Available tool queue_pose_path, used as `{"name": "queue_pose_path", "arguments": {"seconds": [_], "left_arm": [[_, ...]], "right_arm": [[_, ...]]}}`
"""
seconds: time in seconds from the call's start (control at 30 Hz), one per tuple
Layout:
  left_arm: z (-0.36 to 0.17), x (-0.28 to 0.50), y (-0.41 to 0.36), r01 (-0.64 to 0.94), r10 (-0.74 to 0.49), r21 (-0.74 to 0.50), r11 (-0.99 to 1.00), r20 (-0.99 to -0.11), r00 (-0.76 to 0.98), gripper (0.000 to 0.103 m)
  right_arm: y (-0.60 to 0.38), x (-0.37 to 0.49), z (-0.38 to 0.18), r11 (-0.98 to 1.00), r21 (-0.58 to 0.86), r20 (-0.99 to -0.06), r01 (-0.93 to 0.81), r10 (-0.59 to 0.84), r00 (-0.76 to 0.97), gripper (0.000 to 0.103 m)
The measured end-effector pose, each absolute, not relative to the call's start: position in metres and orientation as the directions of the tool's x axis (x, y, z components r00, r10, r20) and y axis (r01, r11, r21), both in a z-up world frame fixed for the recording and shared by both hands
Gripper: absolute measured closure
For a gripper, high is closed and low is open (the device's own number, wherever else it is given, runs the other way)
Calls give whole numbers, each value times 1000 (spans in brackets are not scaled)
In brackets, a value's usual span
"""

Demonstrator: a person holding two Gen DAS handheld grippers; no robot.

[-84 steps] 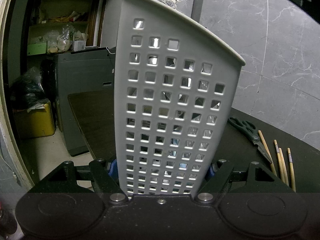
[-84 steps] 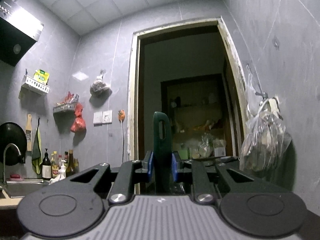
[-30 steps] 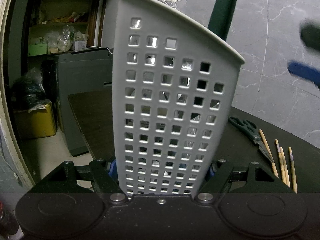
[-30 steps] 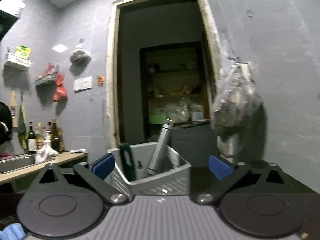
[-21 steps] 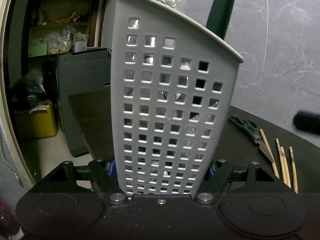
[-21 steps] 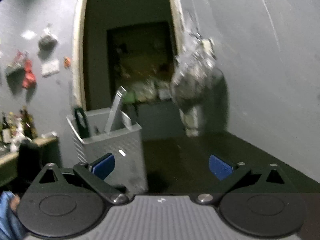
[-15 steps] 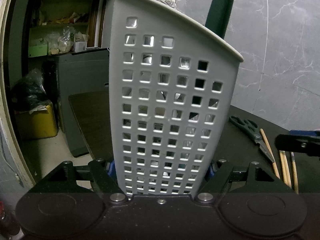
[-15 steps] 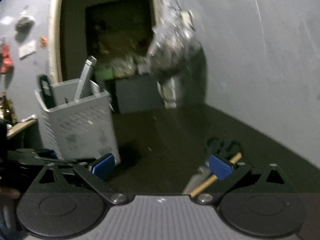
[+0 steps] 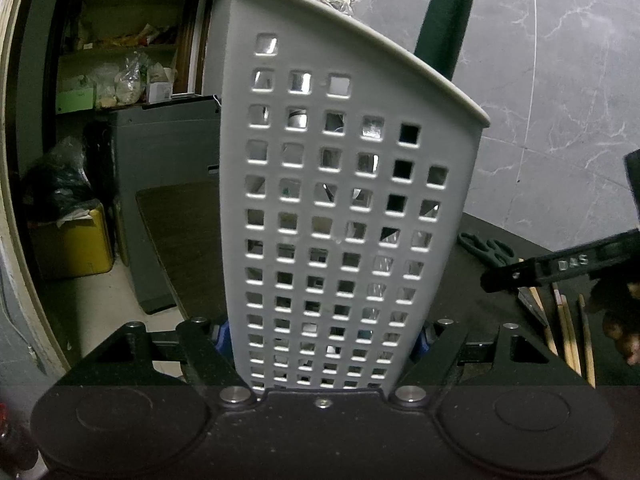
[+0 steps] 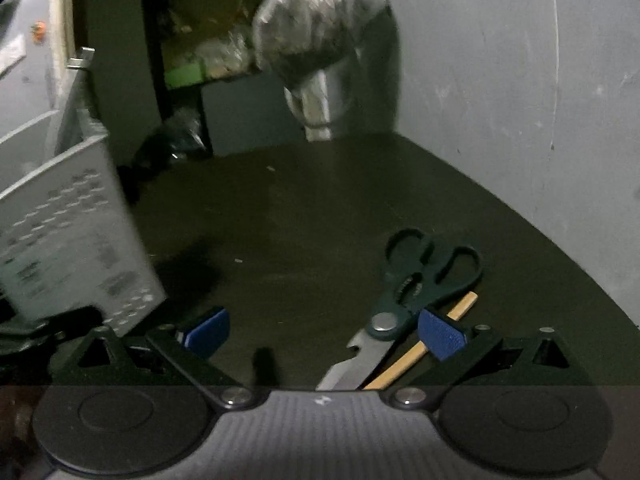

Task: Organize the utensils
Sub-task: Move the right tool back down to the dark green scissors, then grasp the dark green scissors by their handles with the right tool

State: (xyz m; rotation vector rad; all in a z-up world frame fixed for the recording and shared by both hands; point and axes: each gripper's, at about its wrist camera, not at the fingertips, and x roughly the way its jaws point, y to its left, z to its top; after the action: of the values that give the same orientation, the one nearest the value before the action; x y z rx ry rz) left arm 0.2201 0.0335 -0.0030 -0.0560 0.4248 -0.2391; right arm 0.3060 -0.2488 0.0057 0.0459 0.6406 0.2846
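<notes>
My left gripper (image 9: 324,332) is shut on the white perforated utensil holder (image 9: 340,208) and holds it upright on the dark table. A dark green handle (image 9: 444,20) sticks out of its top. The holder also shows blurred at the left of the right wrist view (image 10: 68,236), with a grey metal handle (image 10: 78,80) in it. My right gripper (image 10: 324,332) is open and empty, low over the table, with the dark green scissors (image 10: 416,280) between its pads and a wooden chopstick (image 10: 428,344) under them. More chopsticks (image 9: 568,328) lie right of the holder.
The dark table (image 10: 320,208) runs back to a grey marble wall (image 10: 500,100). A plastic bag (image 10: 320,40) hangs at the far corner. A doorway with shelves (image 9: 112,60) and a yellow container (image 9: 76,244) are at the left.
My right gripper let go of the dark green-handled utensil into the holder, opened, then swung right and down to the scissors. My left gripper has held the holder still.
</notes>
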Motion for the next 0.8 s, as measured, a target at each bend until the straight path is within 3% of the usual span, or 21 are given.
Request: {"name": "queue_pose_path", "arguments": {"seconds": [0.23,0.5,0.57,0.63,0.8], "left_arm": [[-4,221,35,221,-245,-108,969,-400,883,26],[-5,221,36,220,-246,-109,969,-400,883,26],[-5,221,36,220,-246,-109,969,-400,883,26],[-5,221,37,221,-246,-109,969,-400,883,26],[-5,222,37,221,-247,-110,969,-400,883,26]], "right_arm": [[-247,322,3,965,124,-601,-233,259,756,2],[-241,315,-4,976,137,-595,-170,218,774,31],[-240,310,-2,972,138,-591,-192,237,771,54],[-238,307,-2,965,150,-587,-215,262,766,63],[-225,296,-1,946,133,-578,-295,315,752,72]]}}
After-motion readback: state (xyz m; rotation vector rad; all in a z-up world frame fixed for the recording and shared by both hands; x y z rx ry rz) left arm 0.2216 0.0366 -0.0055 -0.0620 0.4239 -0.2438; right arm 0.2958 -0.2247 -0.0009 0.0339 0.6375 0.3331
